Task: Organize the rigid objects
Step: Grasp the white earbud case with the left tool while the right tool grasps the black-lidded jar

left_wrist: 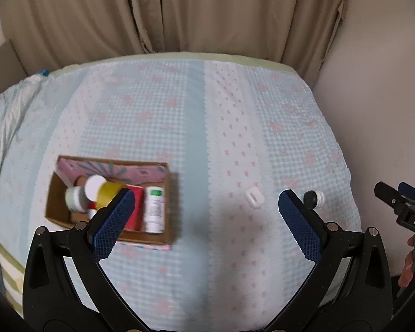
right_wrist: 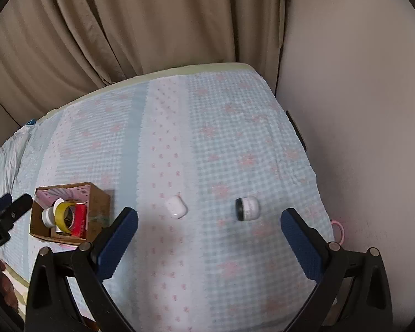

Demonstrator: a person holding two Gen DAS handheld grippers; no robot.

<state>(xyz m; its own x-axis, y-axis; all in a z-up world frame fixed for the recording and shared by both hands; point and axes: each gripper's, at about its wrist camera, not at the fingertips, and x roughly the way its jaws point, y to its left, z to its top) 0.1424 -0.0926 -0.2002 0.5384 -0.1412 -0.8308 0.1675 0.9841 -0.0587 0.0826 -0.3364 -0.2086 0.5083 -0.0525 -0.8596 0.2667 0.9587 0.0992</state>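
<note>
Item: white case (right_wrist: 176,207) and small jar (right_wrist: 248,208) lying loose on bed (right_wrist: 235,149), well apart from cardboard box (right_wrist: 96,202) | Both hand-held grippers (right_wrist: 209,238) (left_wrist: 204,218) released, empty | Advice: straddle jar squarely; it may roll.

You have a bed (right_wrist: 235,144) under a blue-and-pink checked cover; on it sit a cardboard box (right_wrist: 96,202) at nine o'clock, a white case (right_wrist: 176,207) mid-cover, and a small jar (right_wrist: 247,208) on its side at three o'clock.
</note>
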